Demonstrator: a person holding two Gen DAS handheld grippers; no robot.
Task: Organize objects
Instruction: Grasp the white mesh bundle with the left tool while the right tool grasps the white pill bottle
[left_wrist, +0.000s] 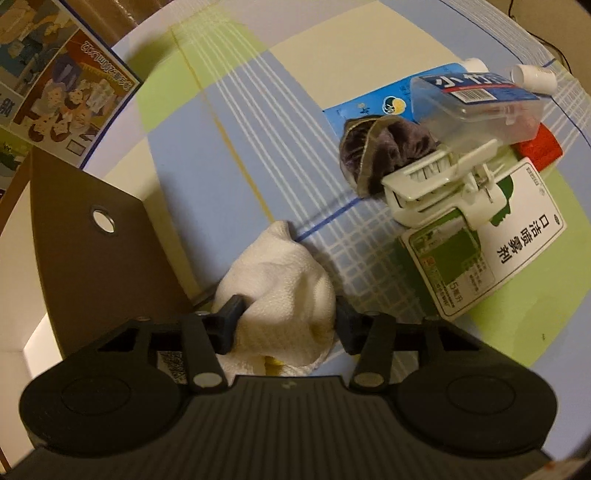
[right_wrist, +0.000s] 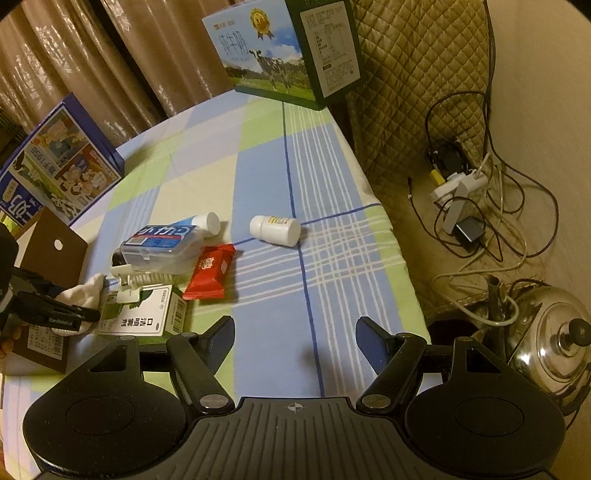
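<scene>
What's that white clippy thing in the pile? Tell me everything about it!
The white clip looks like hard plastic, with two long flat jaws, small teeth inside and a metal spring pin at its hinge. It lies on its side, jaws slightly parted, atop the green and white box. The dark purple cloth touches its jaw end, and the clear plastic case rests across its top. No gripper touches it.

White cloth (left_wrist: 284, 273); red packet (right_wrist: 210, 273); blue, green and cream checked tablecloth (right_wrist: 266, 162); white bottle (right_wrist: 275, 229).

Open cloth (right_wrist: 266, 155) beyond white bottle (right_wrist: 275, 229)
</scene>
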